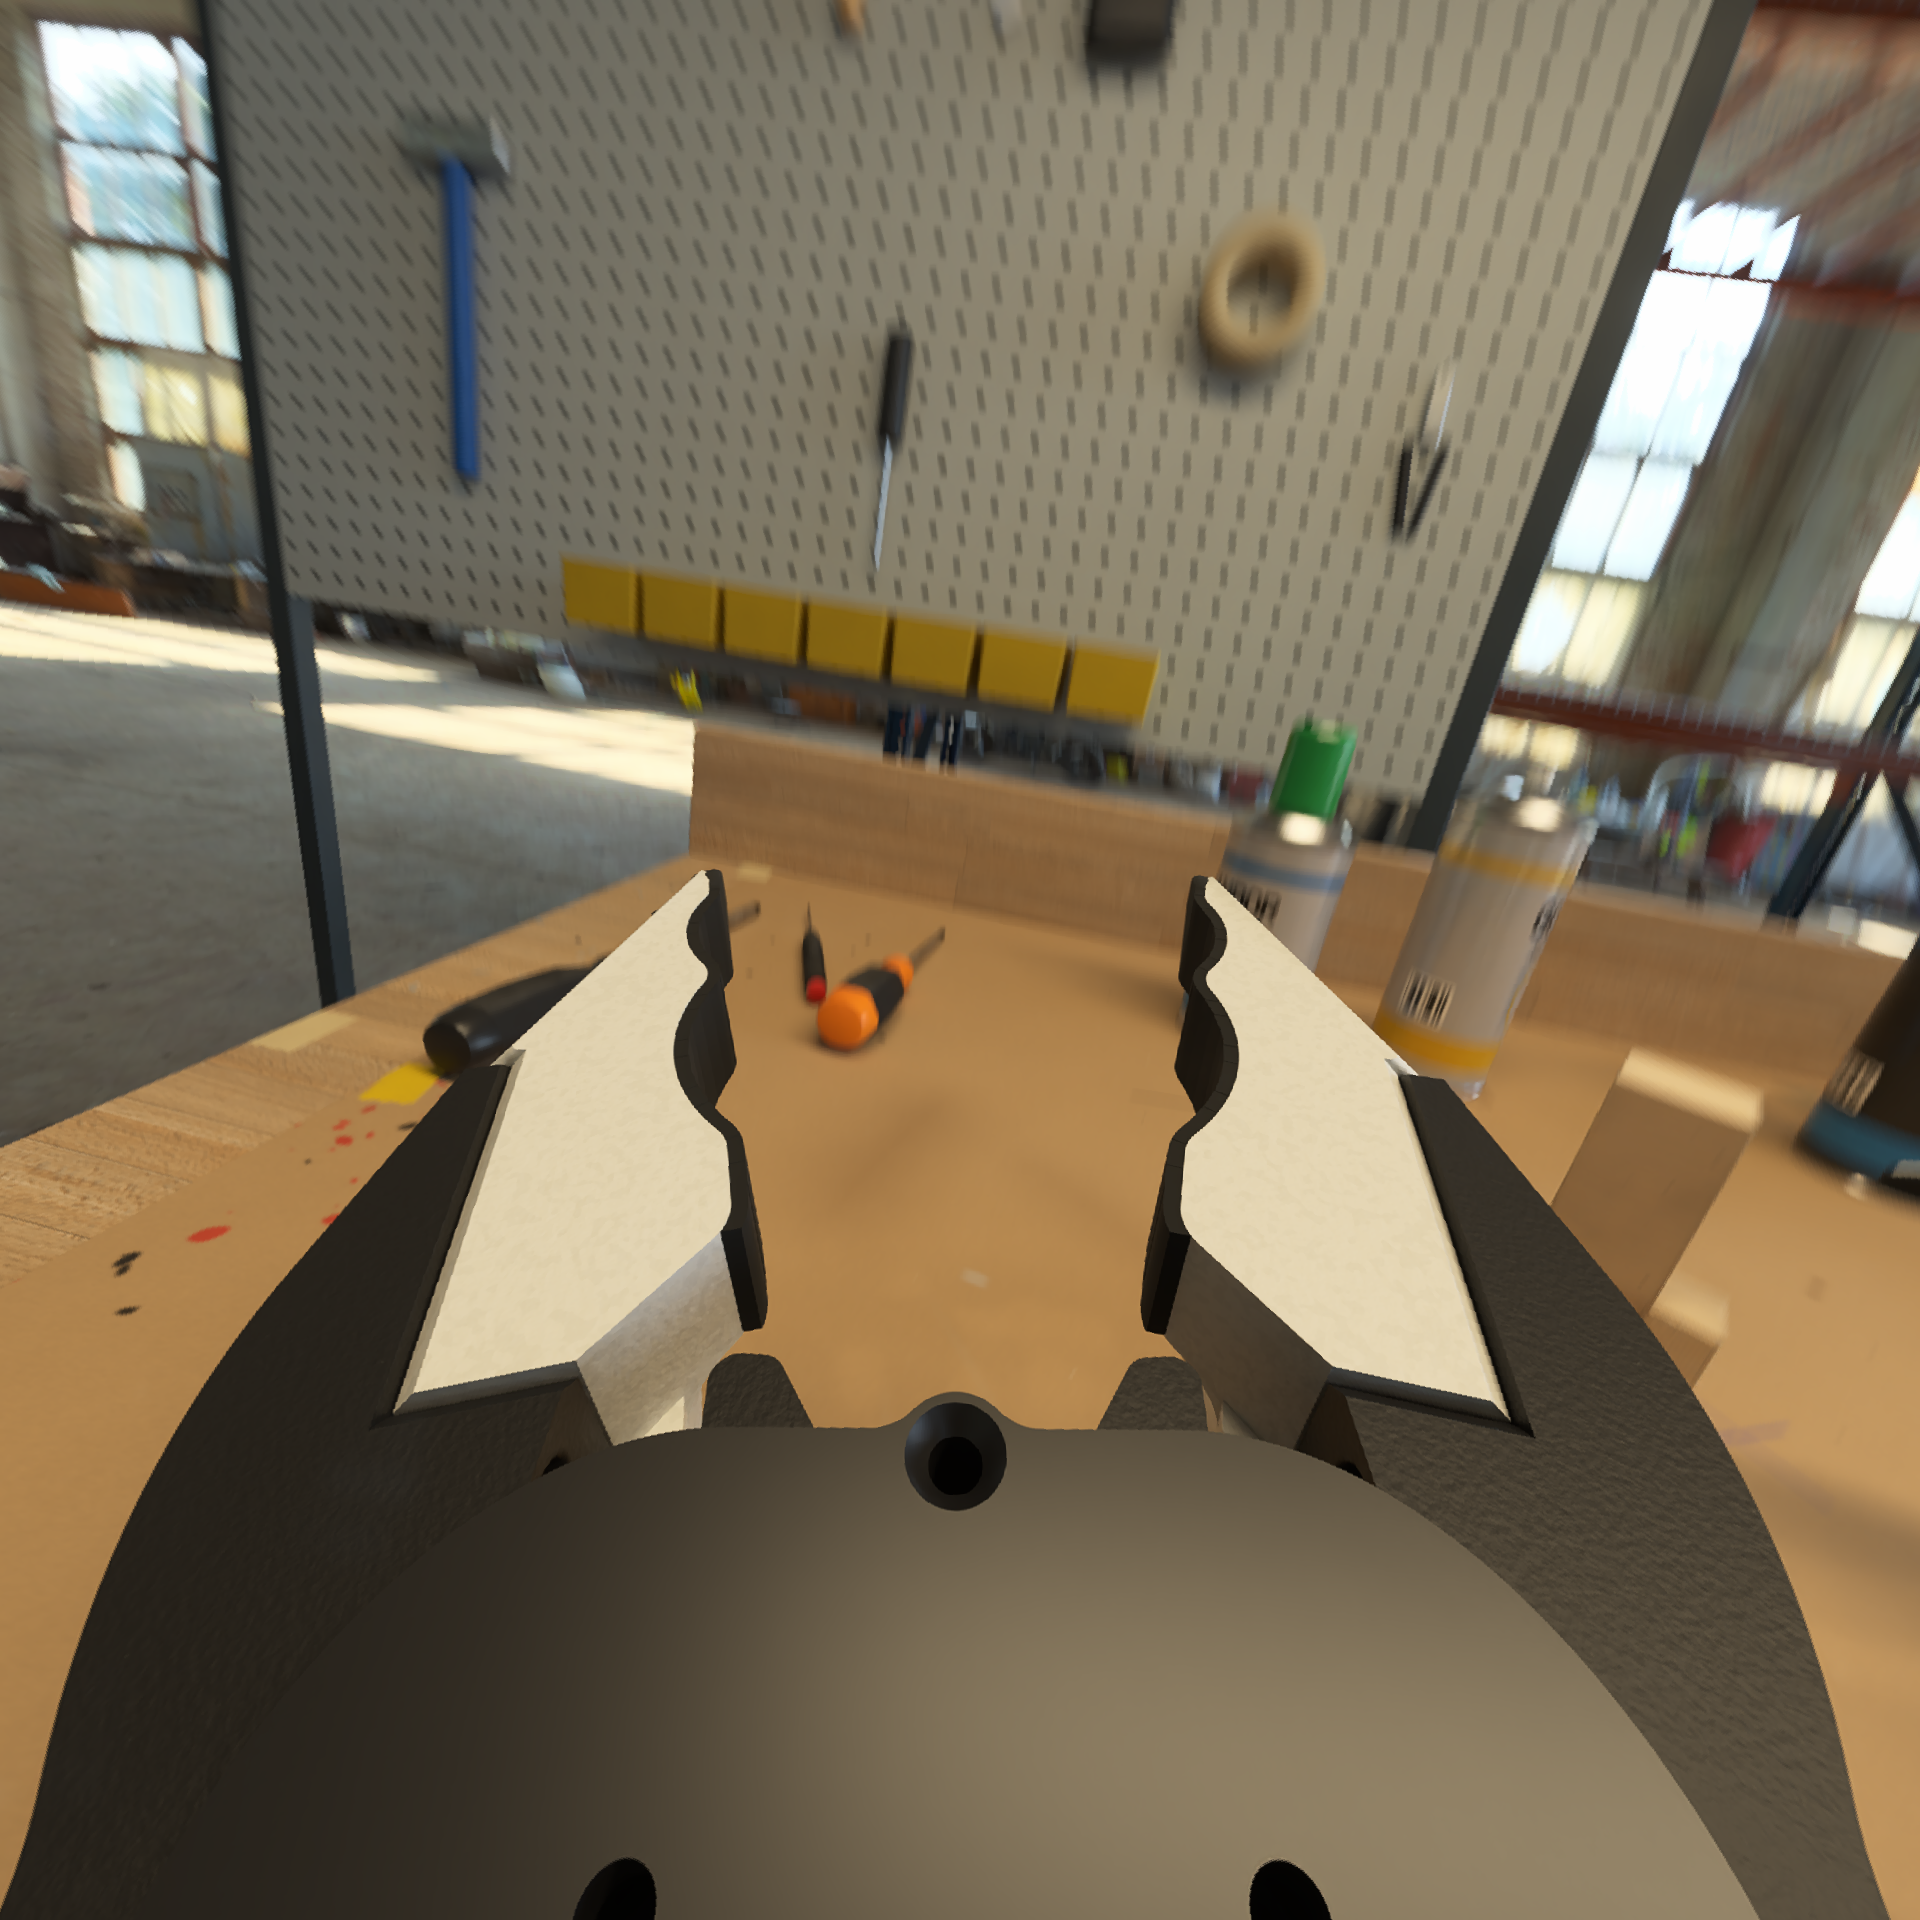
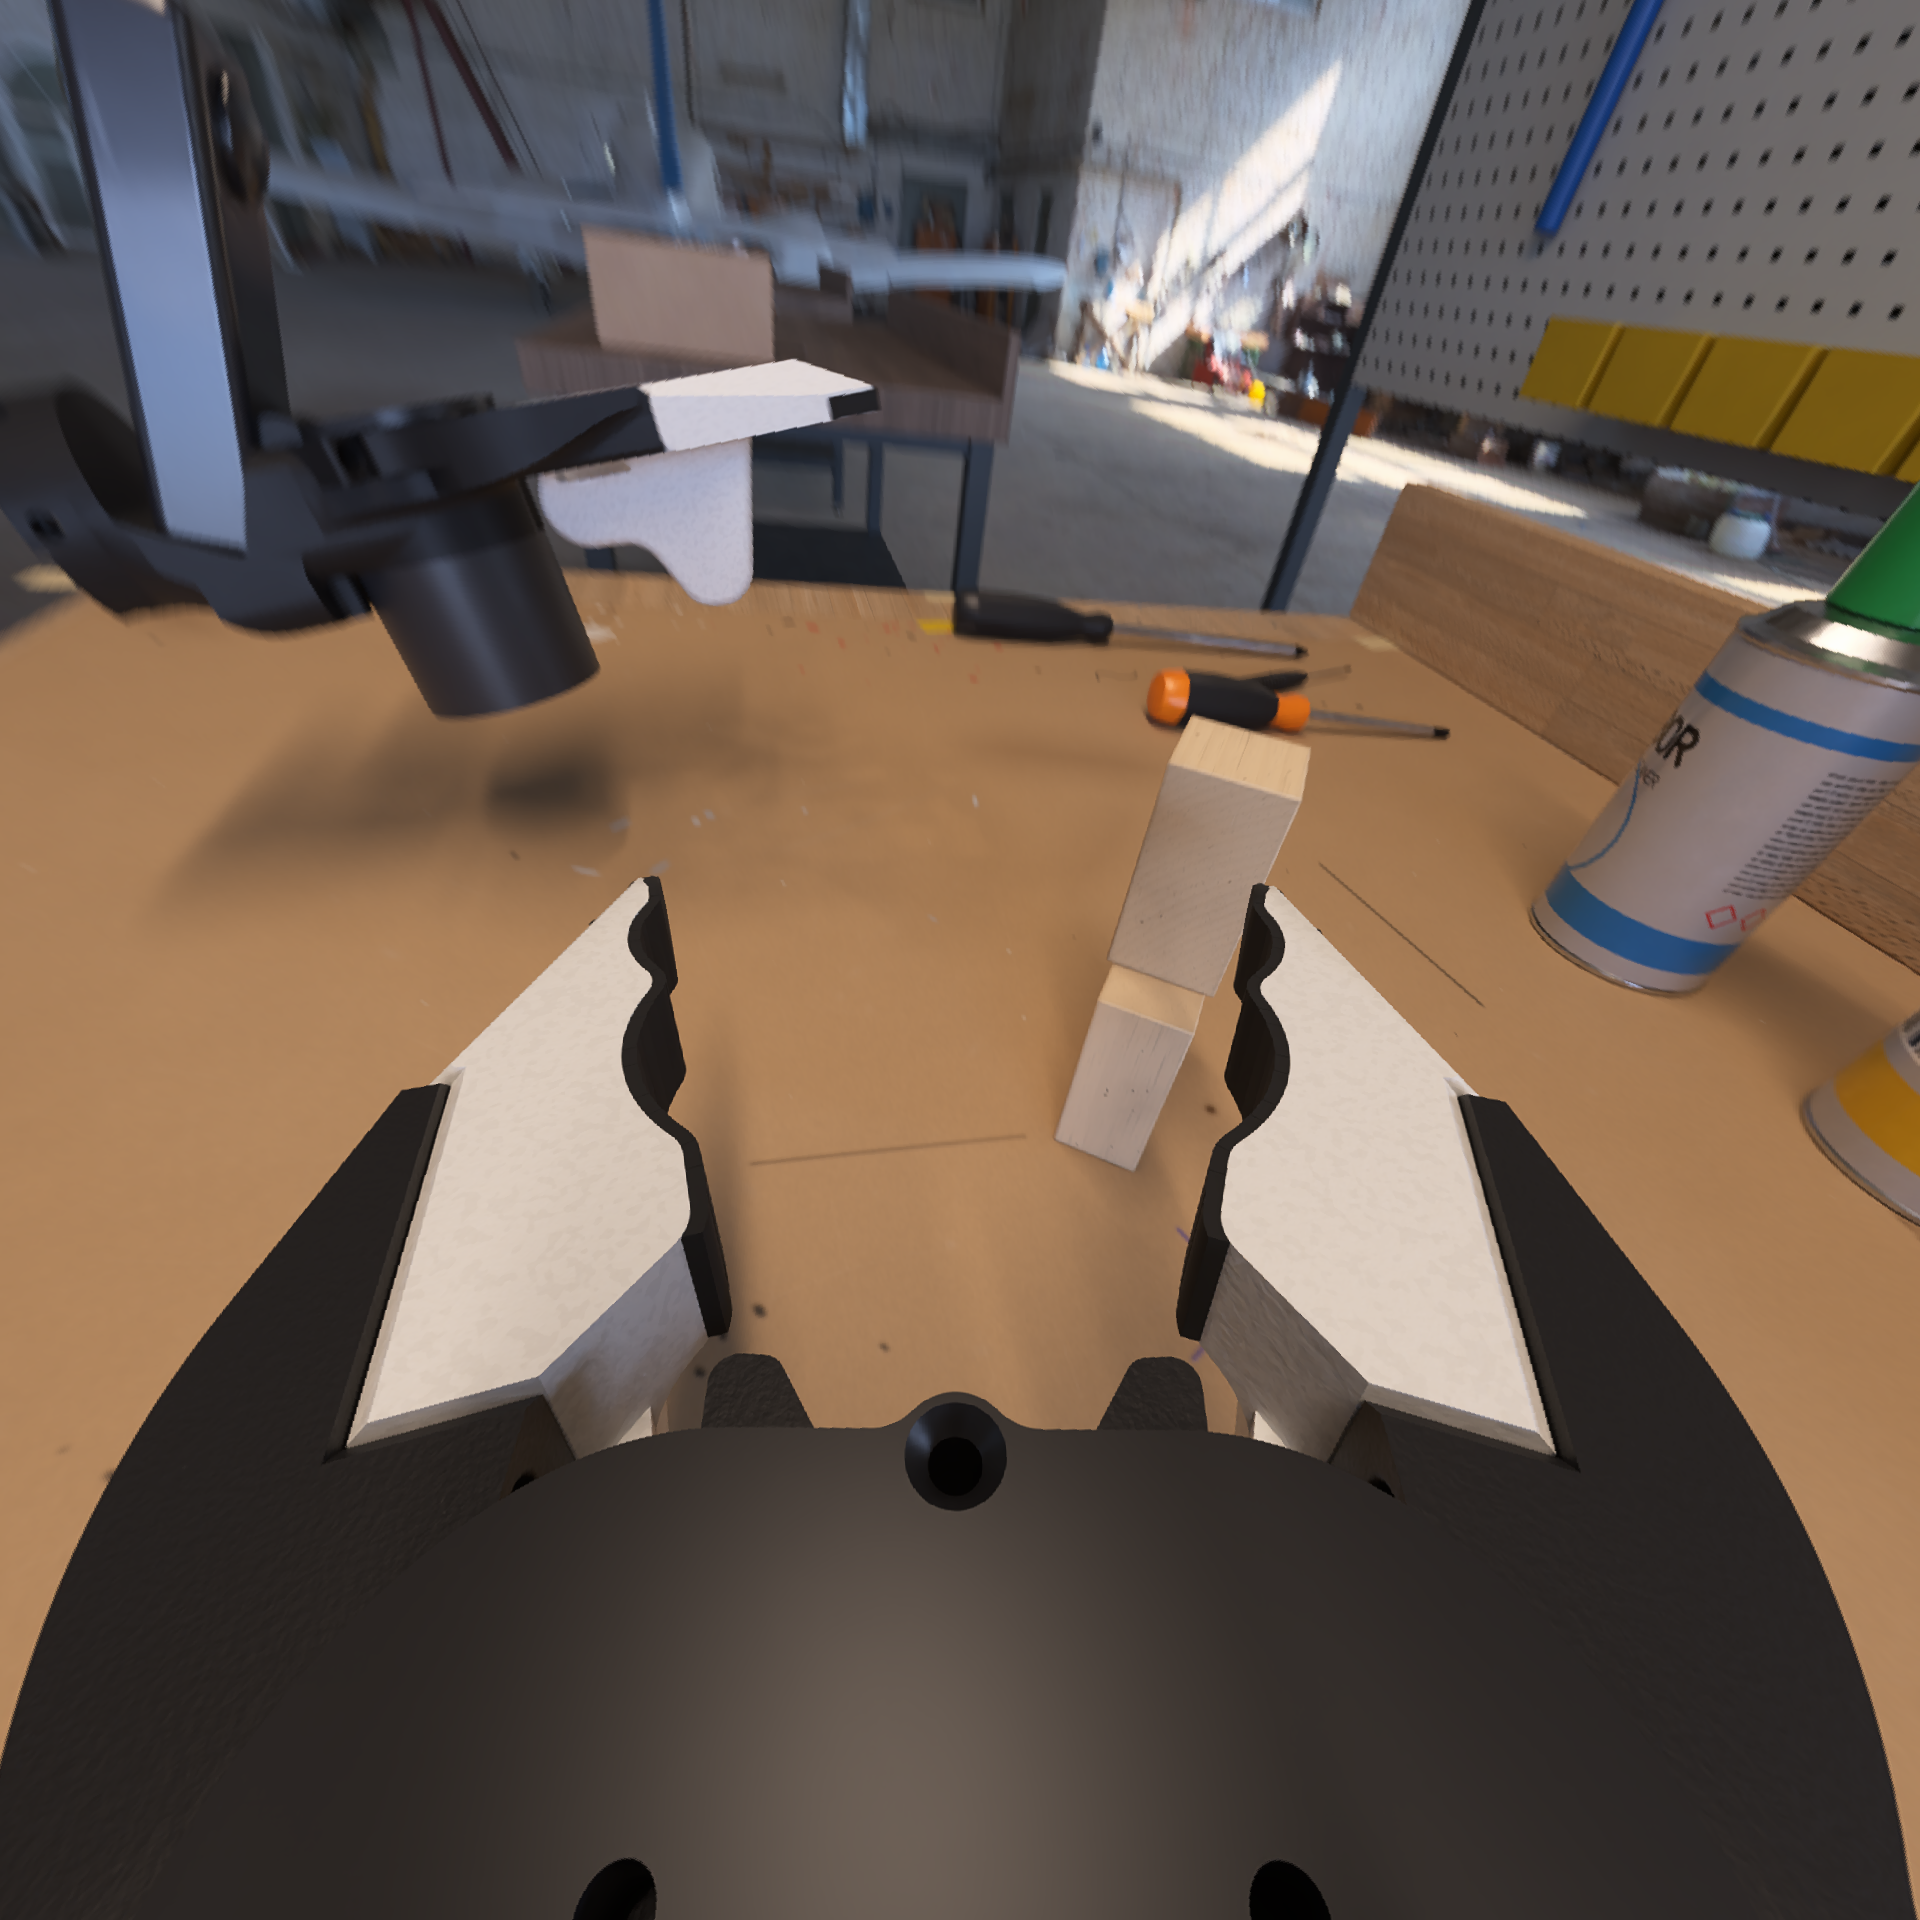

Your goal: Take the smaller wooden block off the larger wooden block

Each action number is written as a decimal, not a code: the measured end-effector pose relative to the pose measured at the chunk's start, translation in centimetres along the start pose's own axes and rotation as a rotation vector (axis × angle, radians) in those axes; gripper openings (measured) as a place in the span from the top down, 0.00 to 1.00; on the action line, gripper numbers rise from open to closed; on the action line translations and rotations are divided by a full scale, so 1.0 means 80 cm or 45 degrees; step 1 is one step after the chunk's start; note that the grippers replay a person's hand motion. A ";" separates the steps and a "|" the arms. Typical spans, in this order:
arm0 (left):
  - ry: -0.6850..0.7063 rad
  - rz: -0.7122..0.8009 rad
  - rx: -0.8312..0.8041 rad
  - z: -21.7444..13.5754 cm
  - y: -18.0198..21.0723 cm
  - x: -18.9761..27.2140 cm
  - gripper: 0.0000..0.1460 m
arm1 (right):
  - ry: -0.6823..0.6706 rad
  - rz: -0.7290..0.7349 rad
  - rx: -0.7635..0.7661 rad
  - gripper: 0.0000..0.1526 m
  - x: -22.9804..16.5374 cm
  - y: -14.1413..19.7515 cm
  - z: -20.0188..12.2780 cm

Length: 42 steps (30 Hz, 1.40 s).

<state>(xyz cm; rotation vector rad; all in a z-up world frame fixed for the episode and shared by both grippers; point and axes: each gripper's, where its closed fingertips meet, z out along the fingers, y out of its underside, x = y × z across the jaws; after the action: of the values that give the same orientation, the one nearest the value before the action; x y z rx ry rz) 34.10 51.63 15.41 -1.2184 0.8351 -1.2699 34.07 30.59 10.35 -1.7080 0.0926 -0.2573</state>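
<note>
Two wooden blocks fully visible only from right wrist: bigger block (image 2: 1205, 862) tilted atop smaller block (image 2: 1127, 1070) on table (image 2: 883, 987). Right tool (image 2: 954, 894) spread apart, empty, near stack. Left tool (image 1: 954, 888) likewise apart, hovering.

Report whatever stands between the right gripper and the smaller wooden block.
Nothing visible does. The smaller pale wooden block shows just inside the open right gripper's right finger, with only bare brown tabletop around it. The larger pale wooden block shows just beyond.
</note>
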 end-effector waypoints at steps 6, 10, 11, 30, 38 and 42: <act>-0.027 0.262 -0.463 0.041 0.081 -0.021 0.53 | 0.010 -0.104 -0.258 0.32 -0.007 0.029 0.022; -0.038 0.272 -0.487 0.026 0.082 -0.022 0.93 | 0.023 -0.134 -0.287 0.33 -0.006 0.031 0.027; 0.018 0.220 -0.523 0.015 0.081 -0.013 0.96 | 0.031 -0.133 -0.273 0.33 -0.004 0.028 0.029; -0.031 0.316 -0.532 0.005 0.096 0.004 0.48 | 0.372 0.094 -0.056 0.40 0.058 -0.001 0.053; 0.075 0.239 -0.606 -0.010 0.097 0.015 0.95 | 0.430 0.167 -0.145 0.44 0.071 0.012 0.058; 0.140 0.240 -0.662 -0.027 0.091 0.016 0.92 | 0.417 0.191 -0.156 0.52 0.072 0.014 0.058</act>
<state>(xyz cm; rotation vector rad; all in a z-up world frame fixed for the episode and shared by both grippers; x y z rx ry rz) 34.00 49.07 8.13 -1.4393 1.3863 -1.0016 40.77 33.74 9.27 -1.7573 0.4847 -0.4244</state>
